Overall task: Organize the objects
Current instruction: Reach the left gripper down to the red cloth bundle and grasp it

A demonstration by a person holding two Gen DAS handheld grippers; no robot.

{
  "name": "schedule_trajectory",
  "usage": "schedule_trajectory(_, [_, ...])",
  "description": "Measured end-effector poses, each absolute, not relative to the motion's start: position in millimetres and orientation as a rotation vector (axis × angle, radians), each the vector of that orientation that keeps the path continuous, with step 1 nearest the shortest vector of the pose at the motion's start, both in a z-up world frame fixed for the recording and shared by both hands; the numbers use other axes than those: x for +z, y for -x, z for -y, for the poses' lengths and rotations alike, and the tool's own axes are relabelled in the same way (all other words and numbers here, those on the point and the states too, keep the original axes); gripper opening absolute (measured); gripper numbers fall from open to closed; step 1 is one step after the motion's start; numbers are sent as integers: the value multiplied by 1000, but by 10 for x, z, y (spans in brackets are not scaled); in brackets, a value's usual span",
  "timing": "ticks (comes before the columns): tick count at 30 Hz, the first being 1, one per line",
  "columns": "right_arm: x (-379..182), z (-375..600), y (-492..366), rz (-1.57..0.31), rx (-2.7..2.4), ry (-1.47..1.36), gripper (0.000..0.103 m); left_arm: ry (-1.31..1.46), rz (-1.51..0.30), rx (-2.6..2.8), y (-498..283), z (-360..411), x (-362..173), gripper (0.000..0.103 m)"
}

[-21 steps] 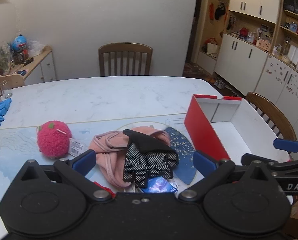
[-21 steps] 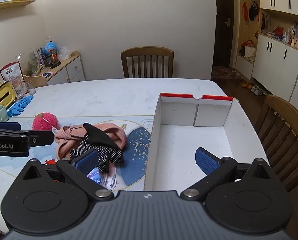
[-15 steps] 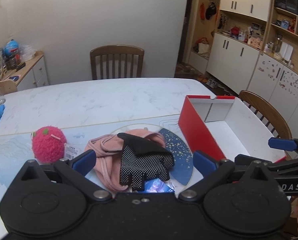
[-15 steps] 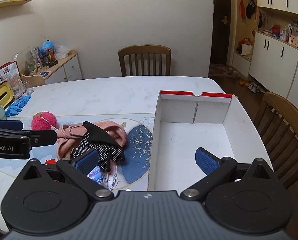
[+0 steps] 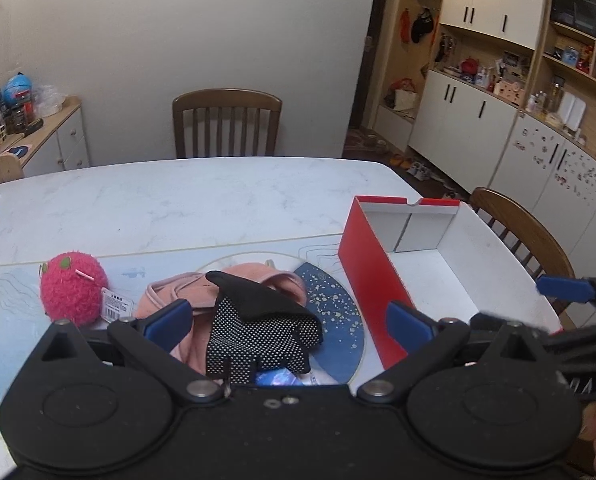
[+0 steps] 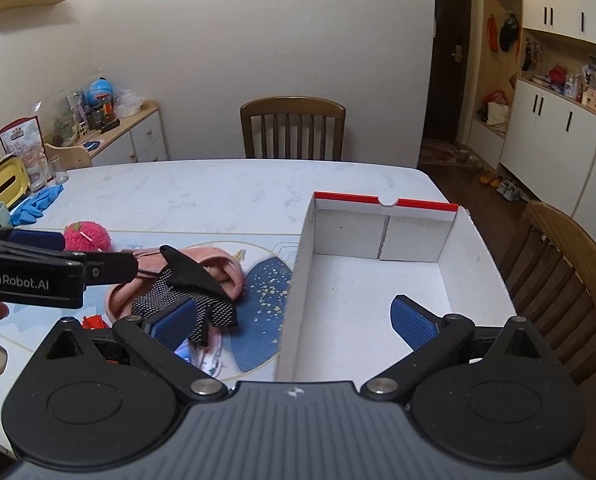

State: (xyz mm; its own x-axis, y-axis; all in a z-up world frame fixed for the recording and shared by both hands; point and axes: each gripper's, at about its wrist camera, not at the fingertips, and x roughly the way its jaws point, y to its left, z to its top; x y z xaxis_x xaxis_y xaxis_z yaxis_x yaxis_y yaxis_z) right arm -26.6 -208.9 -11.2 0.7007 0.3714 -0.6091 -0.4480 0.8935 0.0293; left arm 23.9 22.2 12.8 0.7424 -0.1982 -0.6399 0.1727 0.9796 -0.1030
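Note:
A black dotted glove (image 5: 257, 332) lies on a pink cloth (image 5: 185, 296) on the table mat; both also show in the right wrist view, glove (image 6: 185, 292), cloth (image 6: 225, 268). A pink fuzzy ball (image 5: 71, 290) with a tag sits to their left. An empty red-and-white box (image 5: 362, 272) stands open to the right, also in the right wrist view (image 6: 298, 280). My left gripper (image 5: 287, 320) is open, just above the glove. My right gripper (image 6: 293, 320) is open over the box's left wall. A blue packet (image 5: 275, 378) peeks from under the glove.
Marble table (image 5: 177, 200) with a patterned mat. Wooden chairs stand at the far side (image 5: 225, 124) and at the right (image 6: 570, 272). Blue gloves (image 6: 35, 204), glasses and a yellow container sit at the table's left edge. A small red object (image 6: 93, 322) lies near the cloth.
The left gripper has moved slightly forward and right over the glove pile. The right gripper has barely moved. Both stay open.

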Motion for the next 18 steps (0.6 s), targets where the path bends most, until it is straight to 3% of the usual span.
schedule_trajectory(18, [-393, 3203, -710, -736, 259, 112, 97, 37, -818, 70, -444, -291, -315, 102])
